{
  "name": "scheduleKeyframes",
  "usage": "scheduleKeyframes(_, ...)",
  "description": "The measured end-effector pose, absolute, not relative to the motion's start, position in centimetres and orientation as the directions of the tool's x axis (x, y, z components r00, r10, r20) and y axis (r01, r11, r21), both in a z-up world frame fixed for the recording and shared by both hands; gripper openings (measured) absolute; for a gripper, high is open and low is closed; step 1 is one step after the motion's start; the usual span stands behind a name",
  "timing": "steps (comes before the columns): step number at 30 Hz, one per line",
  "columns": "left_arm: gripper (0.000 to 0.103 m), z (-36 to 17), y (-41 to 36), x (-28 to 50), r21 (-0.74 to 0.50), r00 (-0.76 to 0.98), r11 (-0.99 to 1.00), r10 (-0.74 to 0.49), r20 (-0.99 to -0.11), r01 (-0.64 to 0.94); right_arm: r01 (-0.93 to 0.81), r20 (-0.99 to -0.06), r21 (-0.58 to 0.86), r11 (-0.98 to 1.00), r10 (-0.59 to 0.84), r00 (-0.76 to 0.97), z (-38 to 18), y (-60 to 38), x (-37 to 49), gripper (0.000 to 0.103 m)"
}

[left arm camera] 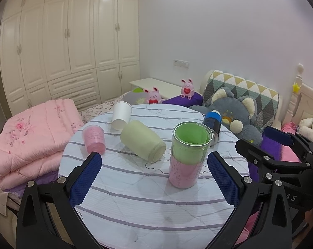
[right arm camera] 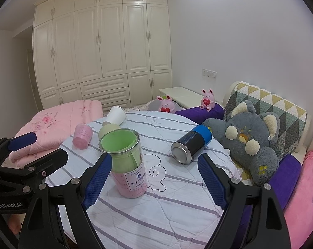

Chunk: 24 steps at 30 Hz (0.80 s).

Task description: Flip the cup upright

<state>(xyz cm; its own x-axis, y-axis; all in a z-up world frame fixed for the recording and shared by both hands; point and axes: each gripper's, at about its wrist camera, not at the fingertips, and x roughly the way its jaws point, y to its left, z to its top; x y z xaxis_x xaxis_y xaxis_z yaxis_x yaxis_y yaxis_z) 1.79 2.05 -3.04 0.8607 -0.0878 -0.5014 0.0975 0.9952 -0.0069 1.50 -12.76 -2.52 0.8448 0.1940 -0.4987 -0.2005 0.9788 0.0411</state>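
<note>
1. Your left gripper (left arm camera: 154,176) fills the bottom of the left wrist view with its jaws spread wide and nothing between the blue pads (left arm camera: 84,178).
2. The tall clear cup (left arm camera: 187,155), green inside its upper part and pink below, stands upright on the striped table (left arm camera: 135,203), mouth up. In the left view it sits right of centre, just inside the right-hand pad but not touching it.
3. Your right gripper (right arm camera: 154,180) is also spread wide and holds nothing. In the right wrist view that same tall clear cup (right arm camera: 125,166) stands just beside the left-hand pad (right arm camera: 96,180), in the left part of the gap; whether they touch, you cannot tell.
4. A pale yellow-green cup (left arm camera: 143,143) lies on its side at the centre of the left view, beyond the jaws, its flat base turned toward the camera.
5. A blue-and-black can (right arm camera: 191,145) lies on its side in the right view, ahead of the right gripper's gap, metal end facing you.
6. A small pink cup (left arm camera: 94,138) stands mouth down at the left of the table, and a white paper cup (left arm camera: 121,115) lies tipped over behind it.
7. A grey plush toy (right arm camera: 250,139) sits to the right of the table, and a folded pink quilt (left arm camera: 27,137) lies at the left.
</note>
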Motion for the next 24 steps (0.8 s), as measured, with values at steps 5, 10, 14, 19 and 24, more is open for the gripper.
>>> scheduleKeyframes(5, 0.103, -2.91, 2.08, 1.75, -0.002, 0.864, 0.995, -0.086, -0.496, 0.098, -0.202, -0.499, 0.044, 0.978, 0.196, 0.844, -2.51, -12.8, 1.51, 0.086)
scheduleKeyframes(10, 0.103, -2.7, 2.23, 1.68, 0.007, 0.87, 0.995, -0.081, -0.486, 0.096, -0.201, -0.494, 0.041, 0.979, 0.195, 0.847, -2.45, -12.92, 1.51, 0.086)
scheduleKeyframes(14, 0.103, -2.62, 2.45, 1.68, 0.01, 0.872, 0.996, -0.077, -0.484, 0.094, -0.203, -0.493, 0.04, 0.978, 0.196, 0.847, -2.43, -12.89, 1.67, 0.086)
scheduleKeyframes(19, 0.103, -2.63, 2.46, 1.72, 0.017, 0.874, 0.996, -0.069, -0.482, 0.089, -0.206, -0.496, 0.041, 0.978, 0.199, 0.845, -2.43, -12.68, 1.87, 0.086)
scheduleKeyframes(24, 0.103, -2.8, 2.52, 1.75, 0.016, 0.871, 0.996, -0.067, -0.486, 0.085, -0.211, -0.507, 0.042, 0.976, 0.203, 0.838, -2.67, -12.49, 2.1, 0.086)
